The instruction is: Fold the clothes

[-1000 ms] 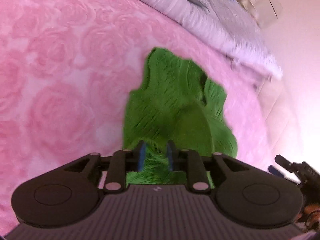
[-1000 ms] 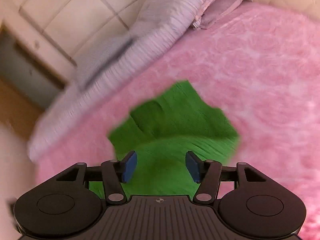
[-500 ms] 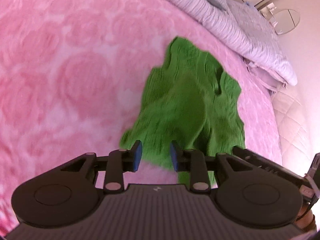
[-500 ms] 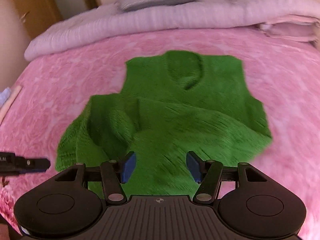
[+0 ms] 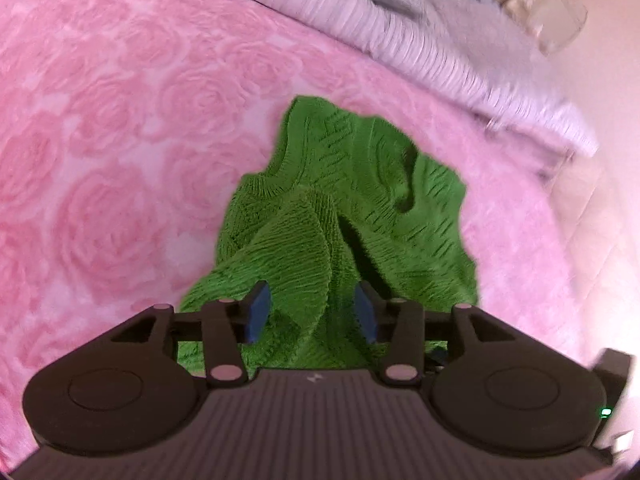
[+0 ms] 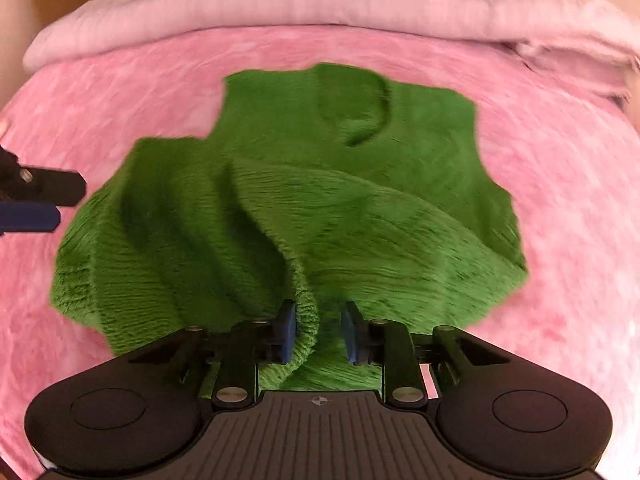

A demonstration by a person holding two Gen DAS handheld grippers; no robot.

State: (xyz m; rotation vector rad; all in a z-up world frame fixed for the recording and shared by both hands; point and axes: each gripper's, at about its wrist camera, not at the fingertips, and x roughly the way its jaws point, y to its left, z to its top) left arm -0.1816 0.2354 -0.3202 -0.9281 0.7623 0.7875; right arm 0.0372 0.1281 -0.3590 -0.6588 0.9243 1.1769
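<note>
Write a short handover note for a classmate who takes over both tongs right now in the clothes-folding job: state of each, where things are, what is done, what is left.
Left tongs: open, pads either side of a raised ridge of the green knit vest, not clamped.
Right tongs: partly open, the vest's ribbed edge between the pads, against the left pad; no firm grip visible.
Vest: lies on the pink rose blanket, neckline towards the pale duvet, near half bunched and rumpled.
Done: no neat fold yet.
Left: probably grip the hem, flatten the bunched part, then fold.
</note>
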